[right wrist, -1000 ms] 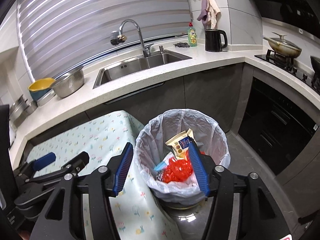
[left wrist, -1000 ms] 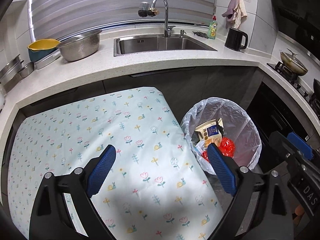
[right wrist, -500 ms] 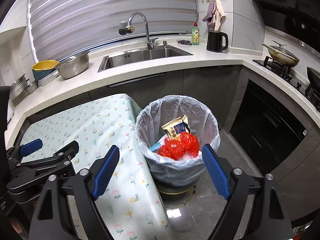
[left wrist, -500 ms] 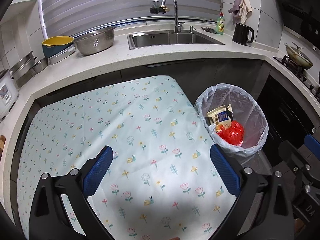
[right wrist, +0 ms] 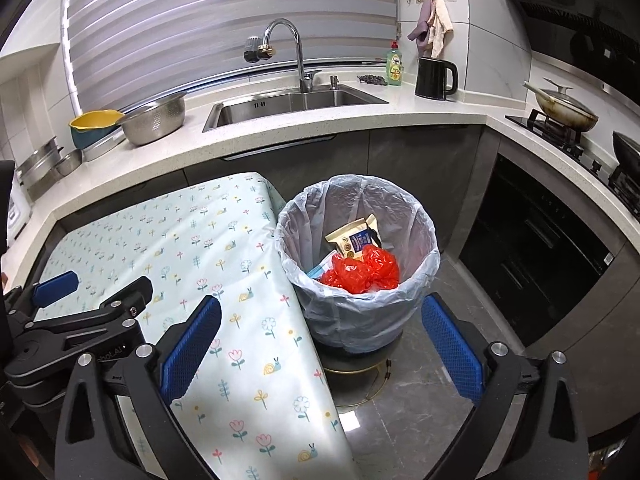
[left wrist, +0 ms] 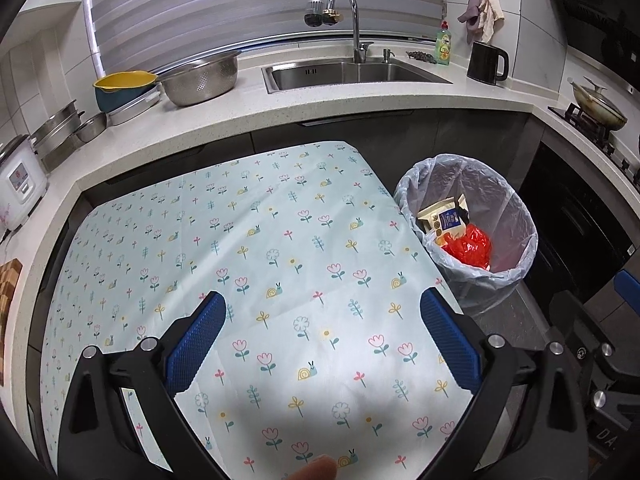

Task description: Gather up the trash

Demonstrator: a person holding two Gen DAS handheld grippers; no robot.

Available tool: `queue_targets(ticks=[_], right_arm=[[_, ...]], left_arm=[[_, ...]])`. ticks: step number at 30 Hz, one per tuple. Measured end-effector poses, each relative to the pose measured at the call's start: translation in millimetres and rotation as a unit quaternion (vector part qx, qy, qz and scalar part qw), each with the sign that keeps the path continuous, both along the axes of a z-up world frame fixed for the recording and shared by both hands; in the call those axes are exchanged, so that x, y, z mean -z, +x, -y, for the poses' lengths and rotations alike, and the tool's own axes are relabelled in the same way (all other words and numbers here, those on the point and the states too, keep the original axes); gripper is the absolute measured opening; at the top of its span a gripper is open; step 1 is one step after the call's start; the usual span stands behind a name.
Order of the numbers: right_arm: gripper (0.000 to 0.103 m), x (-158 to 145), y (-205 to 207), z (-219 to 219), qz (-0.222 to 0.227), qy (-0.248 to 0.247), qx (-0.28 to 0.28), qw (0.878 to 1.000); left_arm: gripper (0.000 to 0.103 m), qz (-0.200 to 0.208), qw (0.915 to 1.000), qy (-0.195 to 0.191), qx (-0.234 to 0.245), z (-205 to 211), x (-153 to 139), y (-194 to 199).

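Observation:
A waste bin [right wrist: 360,316] lined with a clear bag stands on the floor beside the table's right edge, also in the left wrist view as the bin [left wrist: 504,276]. Inside lie a crumpled red plastic bag [right wrist: 362,270] and a cream snack packet [right wrist: 354,236]; the same red bag [left wrist: 470,246] and packet [left wrist: 442,218] show from the left. My right gripper [right wrist: 320,344] is pulled back from the bin, its jaws opening wide with nothing held between them. My left gripper [left wrist: 322,342] hovers open over the flowered tablecloth [left wrist: 240,260], empty.
A counter runs behind with a sink [left wrist: 352,74], steel colander [left wrist: 200,80], yellow bowl [left wrist: 124,82], black kettle [left wrist: 486,60] and rice cooker [left wrist: 18,180]. A stove with a pan [right wrist: 564,110] is at right. Dark cabinets and grey floor [right wrist: 420,412] surround the bin. A fingertip [left wrist: 316,470] shows at the bottom edge.
Both grippers have drawn back from the bin, which now looks smaller and farther. The right gripper's jaws have spread wide; the red bag lies in the bin.

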State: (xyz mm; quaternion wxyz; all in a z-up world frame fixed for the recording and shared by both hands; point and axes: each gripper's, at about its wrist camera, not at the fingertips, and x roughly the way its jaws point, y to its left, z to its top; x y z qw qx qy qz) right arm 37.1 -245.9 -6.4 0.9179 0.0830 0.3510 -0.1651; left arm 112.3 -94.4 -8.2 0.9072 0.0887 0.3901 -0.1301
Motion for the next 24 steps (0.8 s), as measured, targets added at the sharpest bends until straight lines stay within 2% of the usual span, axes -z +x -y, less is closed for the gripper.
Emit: queue_targets(ticks=[24], right_arm=[[0.097, 13.1, -4.2, 0.6, -0.020, 0.002, -0.006, 1.000]], left_arm=[[0.094, -0.006, 0.9998, 0.011, -0.015, 2.7, 11.6, -11.2]])
